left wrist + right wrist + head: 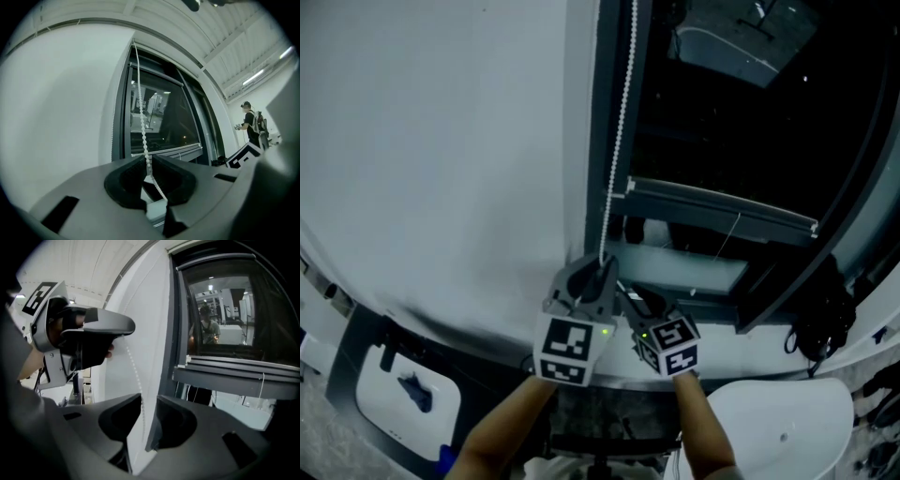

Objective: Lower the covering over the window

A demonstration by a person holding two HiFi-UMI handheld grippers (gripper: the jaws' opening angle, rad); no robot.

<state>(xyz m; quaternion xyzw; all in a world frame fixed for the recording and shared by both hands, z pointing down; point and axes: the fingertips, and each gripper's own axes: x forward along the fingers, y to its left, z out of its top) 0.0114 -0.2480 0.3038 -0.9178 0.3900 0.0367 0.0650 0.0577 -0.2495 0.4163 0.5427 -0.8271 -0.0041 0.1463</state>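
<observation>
Left claw is pinched shut on a white bead chain, which runs up from its jaws along the left side of the window frame. Just beside it and lower on the same chain, the right claw has its jaws apart, the beads lying loose against one jaw. Beyond both, the blind's bottom bar crosses the dark window low down, near the sill. The chain looks light, limp and a little slippery. It is best gripped squarely across the beads, so the jaws catch between them, then pulled straight down.
</observation>
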